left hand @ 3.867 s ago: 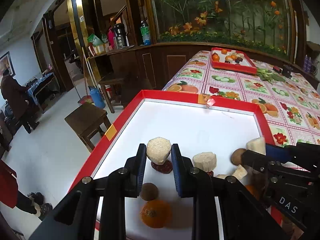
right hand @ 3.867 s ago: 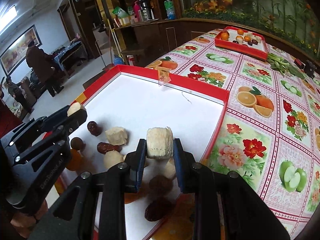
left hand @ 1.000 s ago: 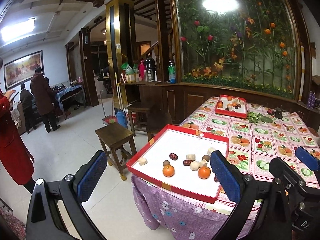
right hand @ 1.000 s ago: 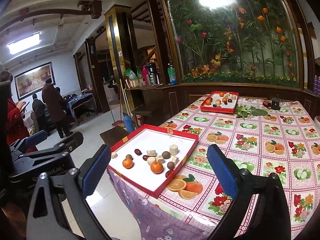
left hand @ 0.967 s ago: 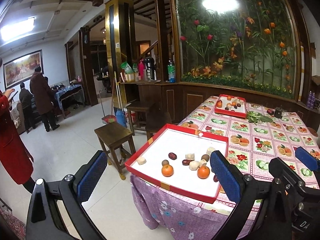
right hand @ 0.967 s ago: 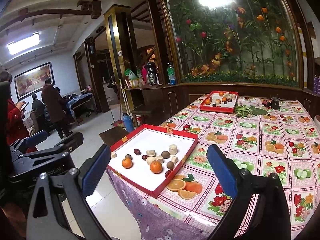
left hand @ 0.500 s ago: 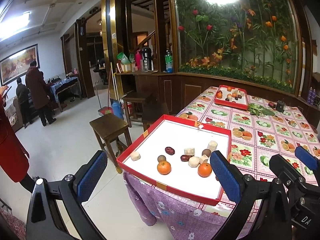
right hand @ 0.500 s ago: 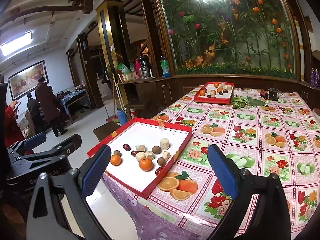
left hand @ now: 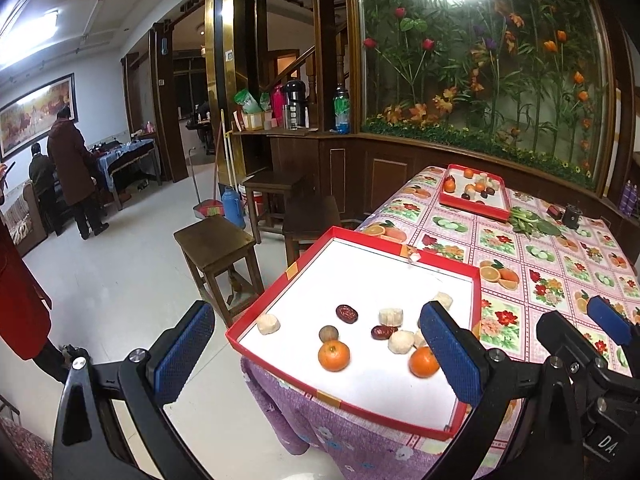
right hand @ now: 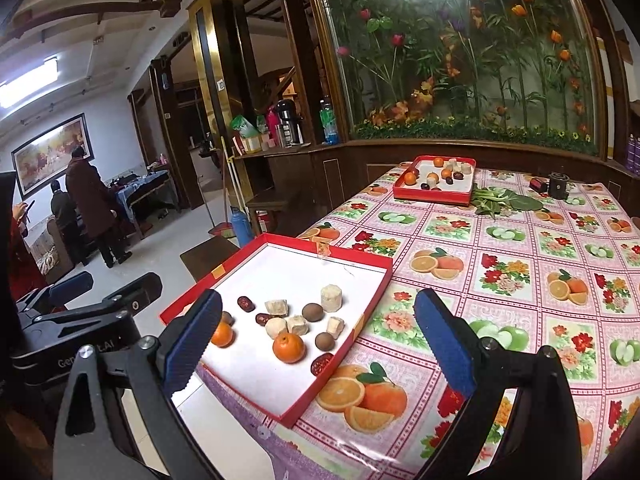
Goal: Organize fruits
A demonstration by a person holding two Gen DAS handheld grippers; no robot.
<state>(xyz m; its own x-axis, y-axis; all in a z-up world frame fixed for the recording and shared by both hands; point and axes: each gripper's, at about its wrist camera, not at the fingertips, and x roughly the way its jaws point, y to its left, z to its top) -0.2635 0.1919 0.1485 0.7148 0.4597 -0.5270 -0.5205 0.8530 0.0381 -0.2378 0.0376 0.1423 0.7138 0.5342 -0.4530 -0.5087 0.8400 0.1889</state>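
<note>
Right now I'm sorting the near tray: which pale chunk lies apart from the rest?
The chunk by the tray's left rim, alone; the others cluster mid-tray.

Both wrist cameras look forward and down from off the table's near corner. They share the red tray around 12 o'clock.

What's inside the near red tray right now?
Near red tray holds two oranges, dark red dates, brown round fruits and pale chunks; the right gripper's finger covers part.
</note>
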